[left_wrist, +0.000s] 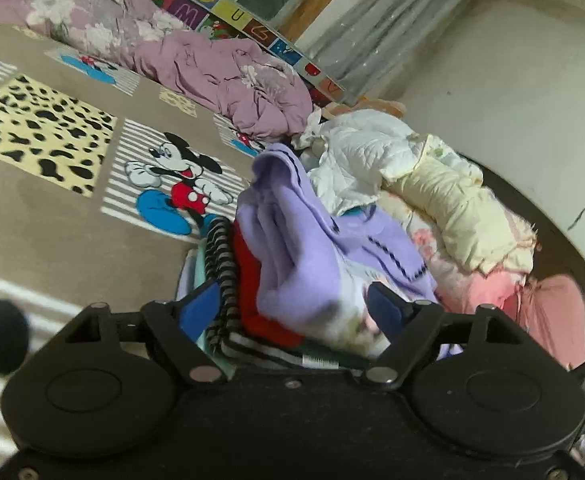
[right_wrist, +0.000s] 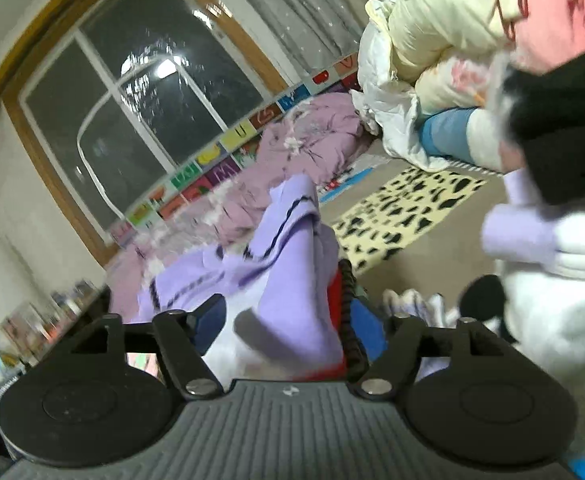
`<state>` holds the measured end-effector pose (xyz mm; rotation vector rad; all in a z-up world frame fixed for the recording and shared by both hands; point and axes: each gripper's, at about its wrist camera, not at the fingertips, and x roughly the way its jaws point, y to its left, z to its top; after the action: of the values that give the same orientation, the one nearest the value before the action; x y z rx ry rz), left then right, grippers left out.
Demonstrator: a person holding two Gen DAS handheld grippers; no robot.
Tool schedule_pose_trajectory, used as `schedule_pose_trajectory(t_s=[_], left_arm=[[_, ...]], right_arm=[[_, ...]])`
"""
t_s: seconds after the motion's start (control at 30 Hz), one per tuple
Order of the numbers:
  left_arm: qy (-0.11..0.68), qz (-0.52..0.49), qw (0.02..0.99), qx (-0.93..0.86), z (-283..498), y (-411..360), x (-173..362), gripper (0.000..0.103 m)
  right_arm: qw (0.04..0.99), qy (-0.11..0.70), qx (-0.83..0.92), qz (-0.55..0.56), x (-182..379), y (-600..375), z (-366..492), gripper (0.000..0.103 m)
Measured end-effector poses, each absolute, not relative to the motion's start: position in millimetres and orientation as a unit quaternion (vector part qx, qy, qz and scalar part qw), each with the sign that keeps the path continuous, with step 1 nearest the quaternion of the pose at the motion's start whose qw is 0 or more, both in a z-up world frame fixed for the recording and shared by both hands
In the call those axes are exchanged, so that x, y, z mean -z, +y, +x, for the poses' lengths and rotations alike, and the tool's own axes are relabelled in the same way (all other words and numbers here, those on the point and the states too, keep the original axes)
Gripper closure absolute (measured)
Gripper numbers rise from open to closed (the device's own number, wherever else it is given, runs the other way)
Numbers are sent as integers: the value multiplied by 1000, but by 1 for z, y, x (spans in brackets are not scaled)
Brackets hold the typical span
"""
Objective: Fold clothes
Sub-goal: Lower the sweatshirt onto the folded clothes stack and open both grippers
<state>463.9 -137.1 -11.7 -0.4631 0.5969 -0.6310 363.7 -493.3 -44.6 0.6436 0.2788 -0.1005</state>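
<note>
Lilac garment set down on the folded stack, both grippers apart

Left wrist view: the left gripper stands wide, pads clear of the lilac garment, which lies rumpled on a stack of folded clothes on the cartoon-print bedspread; an unfolded heap waits beside it. Right wrist view: the right gripper is spread too, lilac cloth between its jaws but not pinched. This looks like a release; next, likely fetch a fresh piece from the heap.
</note>
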Motion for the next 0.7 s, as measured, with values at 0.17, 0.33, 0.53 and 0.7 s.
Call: schedule_pose_trajectory(t_s=[0.17, 0.33, 0.53, 0.7], left_arm=[[264, -146, 909, 289, 417, -145, -14, 4], [250, -53, 931, 261, 375, -164, -43, 0], [219, 9, 952, 214, 334, -176, -69, 0], [230, 11, 952, 201, 321, -181, -81, 0]], right_arm=[[949, 184, 54, 251, 14, -454, 333, 8], [956, 208, 75, 192, -19, -422, 304, 0], [955, 237, 88, 154, -47, -402, 282, 0], [954, 259, 88, 121, -62, -389, 269, 0]])
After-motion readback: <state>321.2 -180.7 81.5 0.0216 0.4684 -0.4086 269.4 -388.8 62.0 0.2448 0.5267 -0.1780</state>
